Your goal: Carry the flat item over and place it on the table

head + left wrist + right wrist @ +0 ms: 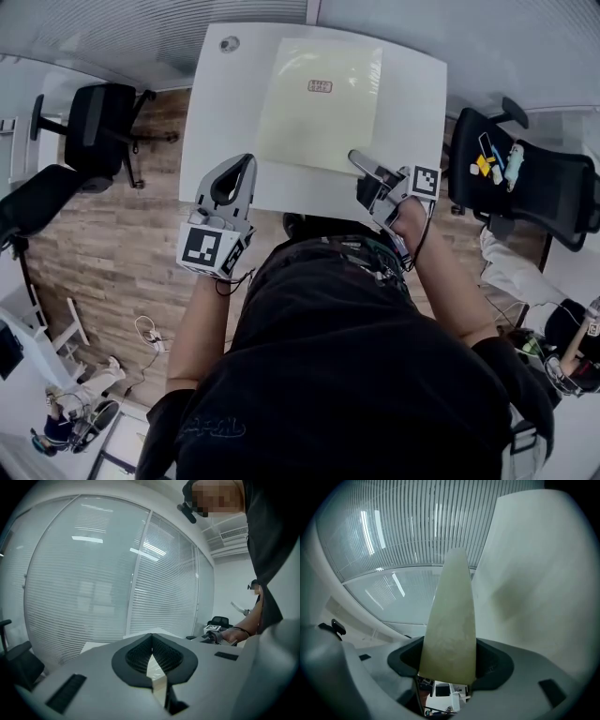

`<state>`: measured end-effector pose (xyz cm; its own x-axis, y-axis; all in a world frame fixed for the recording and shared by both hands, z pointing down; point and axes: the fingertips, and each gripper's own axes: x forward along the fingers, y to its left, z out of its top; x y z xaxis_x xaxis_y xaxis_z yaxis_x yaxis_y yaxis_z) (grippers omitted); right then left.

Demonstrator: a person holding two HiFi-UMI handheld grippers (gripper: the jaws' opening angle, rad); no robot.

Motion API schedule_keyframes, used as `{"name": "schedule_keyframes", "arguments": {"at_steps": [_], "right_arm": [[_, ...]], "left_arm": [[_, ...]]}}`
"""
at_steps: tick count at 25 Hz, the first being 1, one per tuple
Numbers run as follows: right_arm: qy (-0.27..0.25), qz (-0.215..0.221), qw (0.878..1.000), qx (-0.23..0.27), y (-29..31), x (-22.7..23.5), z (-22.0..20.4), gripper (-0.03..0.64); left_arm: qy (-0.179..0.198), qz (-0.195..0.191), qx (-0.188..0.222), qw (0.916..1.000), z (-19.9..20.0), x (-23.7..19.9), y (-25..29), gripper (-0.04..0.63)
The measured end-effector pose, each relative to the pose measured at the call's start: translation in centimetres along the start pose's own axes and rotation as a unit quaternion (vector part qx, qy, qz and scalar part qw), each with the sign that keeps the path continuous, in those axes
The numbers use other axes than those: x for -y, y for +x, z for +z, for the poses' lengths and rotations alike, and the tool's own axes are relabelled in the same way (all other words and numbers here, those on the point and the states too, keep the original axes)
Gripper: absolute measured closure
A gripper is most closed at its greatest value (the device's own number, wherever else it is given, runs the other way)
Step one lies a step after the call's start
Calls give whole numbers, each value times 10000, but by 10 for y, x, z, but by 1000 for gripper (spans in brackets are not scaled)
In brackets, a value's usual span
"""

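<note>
The flat item is a pale yellow-green sheet (319, 112) with a small red label. It lies on the white table (225, 112). My right gripper (358, 159) is at the sheet's near right corner, one finger over the edge. In the right gripper view the sheet (452, 620) runs out between the jaws, which stand wide on either side of it; the table (534, 573) fills the right. That gripper (449, 667) is open. My left gripper (242, 164) hovers at the table's front edge, left of the sheet, shut and empty (151, 637).
A round cable grommet (229, 43) sits at the table's far left corner. A black office chair (98, 127) stands to the left; another chair (525, 178) with small items on its seat stands to the right. A glass wall with blinds lies beyond.
</note>
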<state>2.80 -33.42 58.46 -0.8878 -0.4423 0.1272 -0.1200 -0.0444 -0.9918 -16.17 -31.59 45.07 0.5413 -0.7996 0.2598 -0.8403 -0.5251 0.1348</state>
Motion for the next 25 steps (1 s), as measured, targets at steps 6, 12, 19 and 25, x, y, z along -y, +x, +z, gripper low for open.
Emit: {"name": "schedule_keyframes", "arguments": {"at_steps": [6,12,19,25], "right_arm": [[138,-143,9997,-110,4,22,7,319],[200,-252,9992,-220,16,38,9,319],[208,-425,9985,-292,24,57,7,319],[-219,-630,9968,-450,19,73,7,319]], "left_arm": [[-112,-1,-93,9999,-7,2,18,581],[-313,-119,-223,9992,-18,4,24,581],[-472,-293,-306,9980,-29,9,26,581],[-521,-257,-357,9977,-38,9,28,581]]}}
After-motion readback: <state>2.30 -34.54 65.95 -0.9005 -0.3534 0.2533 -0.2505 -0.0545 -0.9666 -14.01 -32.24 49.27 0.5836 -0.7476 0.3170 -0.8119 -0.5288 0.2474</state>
